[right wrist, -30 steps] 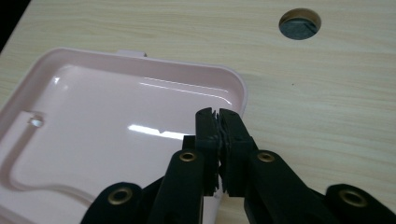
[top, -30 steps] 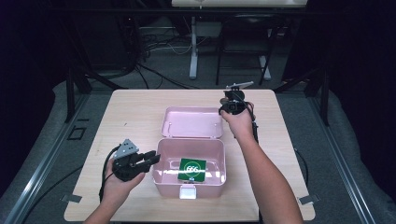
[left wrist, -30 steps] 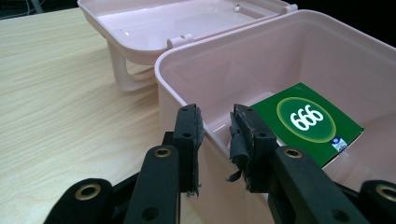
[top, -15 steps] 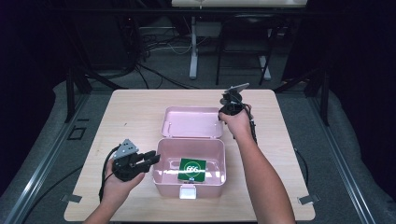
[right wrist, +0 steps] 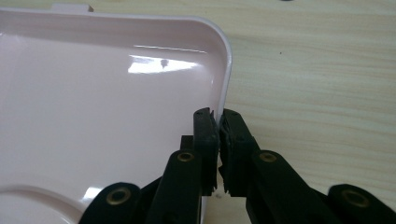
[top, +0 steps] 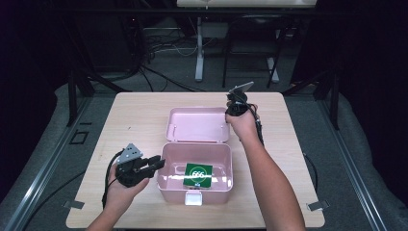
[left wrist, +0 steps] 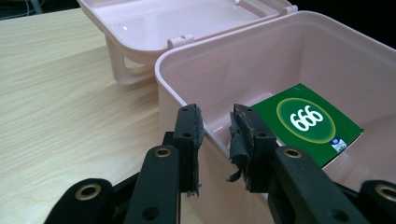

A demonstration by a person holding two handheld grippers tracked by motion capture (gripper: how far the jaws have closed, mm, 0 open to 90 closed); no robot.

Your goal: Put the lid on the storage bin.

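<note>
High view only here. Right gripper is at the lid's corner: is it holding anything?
Observer: Yes. The right gripper pinches the side rim of the open lid; its jaws have just been closing on it.
Operator: Left one, gripping the box or just beside it?
Observer: The left gripper straddles the wall of the box, one jaw outside and one inside, and looks pressed on it.
Operator: What's under the lid?
Observer: A pink handle loops down from it to the table.
</note>
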